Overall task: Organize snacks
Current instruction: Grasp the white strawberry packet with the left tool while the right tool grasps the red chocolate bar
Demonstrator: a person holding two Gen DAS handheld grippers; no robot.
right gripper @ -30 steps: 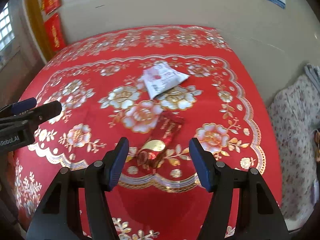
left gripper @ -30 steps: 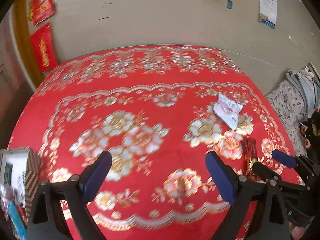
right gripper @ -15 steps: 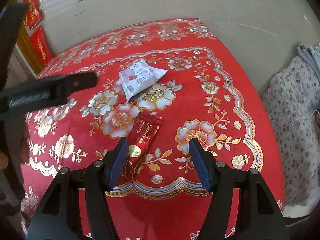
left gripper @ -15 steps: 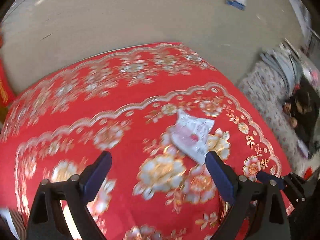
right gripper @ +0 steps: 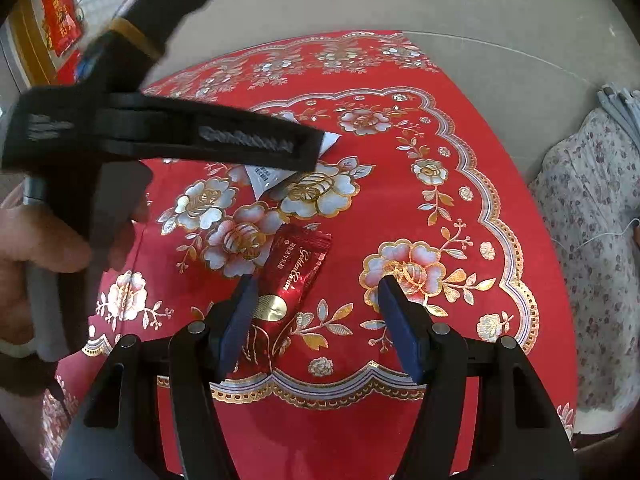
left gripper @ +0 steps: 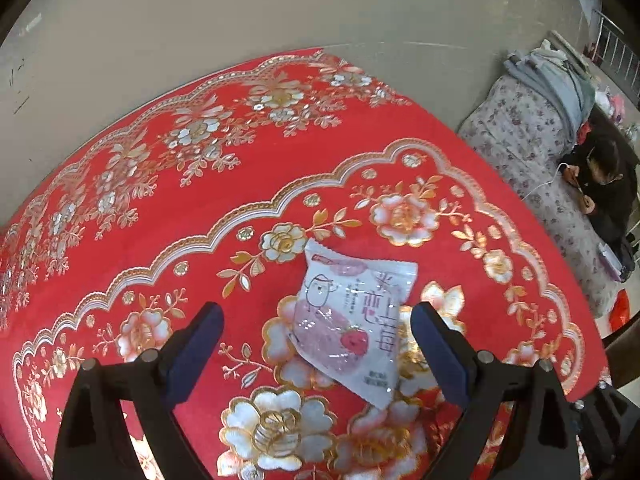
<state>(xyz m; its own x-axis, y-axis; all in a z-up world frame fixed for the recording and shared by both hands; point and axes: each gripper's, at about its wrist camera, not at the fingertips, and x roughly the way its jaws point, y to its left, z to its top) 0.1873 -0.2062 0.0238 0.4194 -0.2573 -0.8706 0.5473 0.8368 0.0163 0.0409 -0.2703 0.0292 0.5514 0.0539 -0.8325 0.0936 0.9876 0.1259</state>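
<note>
White snack packet (left gripper: pixel 352 320) lies flat on the red tablecloth (left gripper: pixel 160 240), between the spread, empty left gripper (left gripper: pixel 316 332); light, crinkly, slippery film, probably best pinched across its narrow width. Right gripper (right gripper: pixel 316 320) half-spread, empty, over red packet (right gripper: pixel 292 280)

A red floral tablecloth (left gripper: pixel 280 152) covers the table before a beige wall (left gripper: pixel 200 20); flowered bedding (left gripper: pixel 528 140) lies right.
</note>
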